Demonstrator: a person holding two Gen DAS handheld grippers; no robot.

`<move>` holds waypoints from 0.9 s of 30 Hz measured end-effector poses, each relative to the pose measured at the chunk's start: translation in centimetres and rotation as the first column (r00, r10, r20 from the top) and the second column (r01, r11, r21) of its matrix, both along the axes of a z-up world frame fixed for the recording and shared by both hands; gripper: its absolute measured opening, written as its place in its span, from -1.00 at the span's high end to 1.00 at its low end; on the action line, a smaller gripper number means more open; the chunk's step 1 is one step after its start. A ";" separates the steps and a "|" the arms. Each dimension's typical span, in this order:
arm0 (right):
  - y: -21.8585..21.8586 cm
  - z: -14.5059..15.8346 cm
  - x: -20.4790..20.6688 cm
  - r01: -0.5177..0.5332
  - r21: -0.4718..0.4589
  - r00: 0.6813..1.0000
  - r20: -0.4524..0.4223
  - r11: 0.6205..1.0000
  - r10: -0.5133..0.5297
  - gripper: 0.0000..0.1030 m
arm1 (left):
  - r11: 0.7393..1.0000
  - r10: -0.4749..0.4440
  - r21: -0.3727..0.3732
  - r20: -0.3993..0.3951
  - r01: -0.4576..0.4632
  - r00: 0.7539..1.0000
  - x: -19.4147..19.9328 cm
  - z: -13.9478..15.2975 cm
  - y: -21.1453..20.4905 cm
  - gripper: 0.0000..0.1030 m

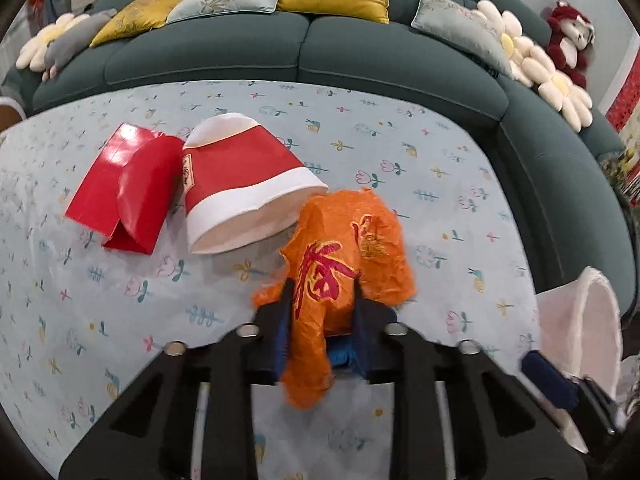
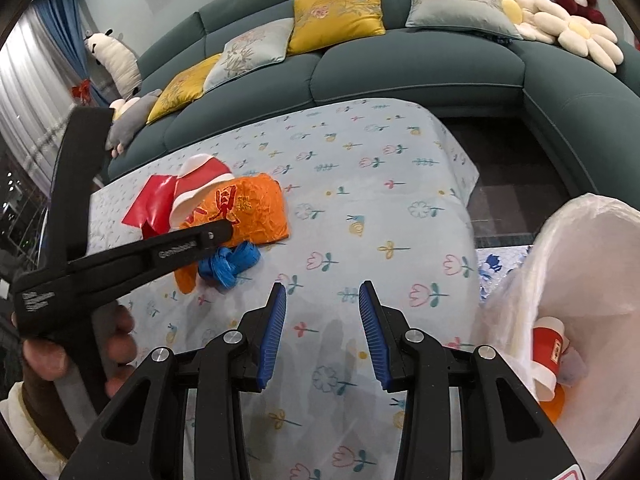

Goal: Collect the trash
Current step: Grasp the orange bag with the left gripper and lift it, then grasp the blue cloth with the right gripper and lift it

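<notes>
- Landmark for all places: orange bag [image 1: 352,248], crumpled, red characters printed on it, lying on the tabletop [image 1: 120,300] with its flowered cloth.
- Red glossy paper bag [image 1: 124,188], flattened: far left of the orange bag, touching the cup next to it.
- Red-and-white paper cup [image 1: 244,184], on its side, open mouth toward the camera: just left of and behind the orange bag, its rim touching the bag.
- Left gripper [image 1: 322,300]: over the near end of the orange bag; fingers [image 1: 286,312] sit on either side of a raised fold of the bag and pinch it. No earlier view to compare.
- Blue crumpled scrap [image 2: 230,264]: at the near edge of the orange bag, touching it, partly under the left gripper.
- Right gripper [image 2: 322,308]: well to the right of and nearer than the orange bag, above bare cloth; fingers apart, nothing between them.
- White bin liner [image 2: 592,280]: far right of the orange bag, beside the tabletop edge; a red-and-white cup [image 2: 548,352] and something orange lie inside.
- Teal sofa [image 1: 304,52] with cushions: behind the orange bag, beyond the tabletop.
</notes>
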State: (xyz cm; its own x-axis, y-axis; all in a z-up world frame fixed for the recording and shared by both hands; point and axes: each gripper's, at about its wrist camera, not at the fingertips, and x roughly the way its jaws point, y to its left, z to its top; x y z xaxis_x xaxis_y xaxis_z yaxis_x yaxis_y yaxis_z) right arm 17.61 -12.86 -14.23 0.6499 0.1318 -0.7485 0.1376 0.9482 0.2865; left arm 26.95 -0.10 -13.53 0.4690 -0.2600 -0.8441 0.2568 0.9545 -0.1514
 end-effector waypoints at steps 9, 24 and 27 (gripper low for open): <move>2.4 -0.2 -0.5 -0.051 0.003 0.999 -0.011 0.999 0.051 0.26 | 0.991 0.082 -0.104 -0.049 -0.087 0.995 -3.8 1.2 4.6 0.64; 6.5 -0.8 3.5 -0.103 0.056 0.994 -0.029 0.993 0.104 0.27 | 0.981 0.188 -0.046 0.020 -0.187 0.982 -4.5 2.9 9.5 0.64; 7.1 -1.4 4.2 -0.100 0.061 0.994 -0.043 0.993 0.103 0.26 | 0.981 0.188 -0.048 0.012 -0.188 0.982 -4.4 2.6 10.0 0.64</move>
